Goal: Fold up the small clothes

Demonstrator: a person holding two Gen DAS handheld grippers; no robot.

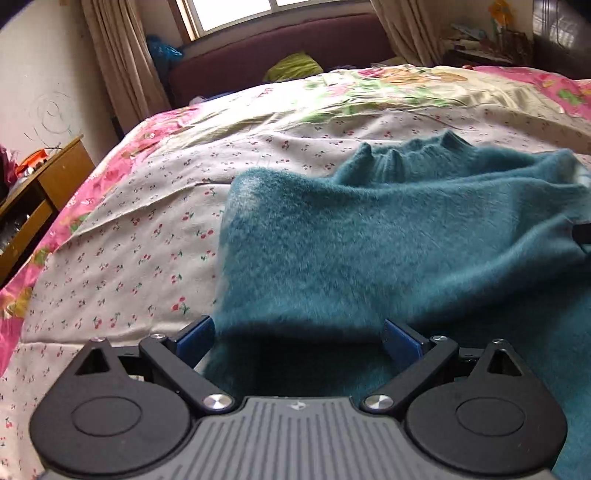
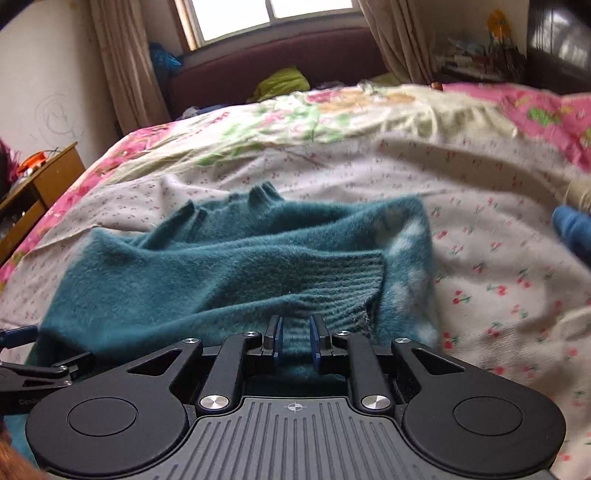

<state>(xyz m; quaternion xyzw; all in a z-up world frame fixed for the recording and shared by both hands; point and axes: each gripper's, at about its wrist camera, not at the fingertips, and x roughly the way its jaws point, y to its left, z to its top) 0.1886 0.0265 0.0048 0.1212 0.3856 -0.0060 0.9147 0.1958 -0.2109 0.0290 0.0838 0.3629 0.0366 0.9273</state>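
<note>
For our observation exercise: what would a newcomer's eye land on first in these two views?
The fuzzy teal sweater sprawled mid-bed on the cherry-print sheet. The right gripper pinches its ribbed cuff, while the left gripper gapes open at the sweater's near edge. Behind, a bright window.

right gripper [image 2: 295,341], jaws pinching teal sweater [image 2: 166,273] cuff, floral bedsheet [image 2: 480,280]

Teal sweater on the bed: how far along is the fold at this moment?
Done: one sleeve lies across the teal sweater. In hand: the right gripper is shut on the ribbed cuff; the left gripper is open at the near edge. Left: folding the body.
</note>
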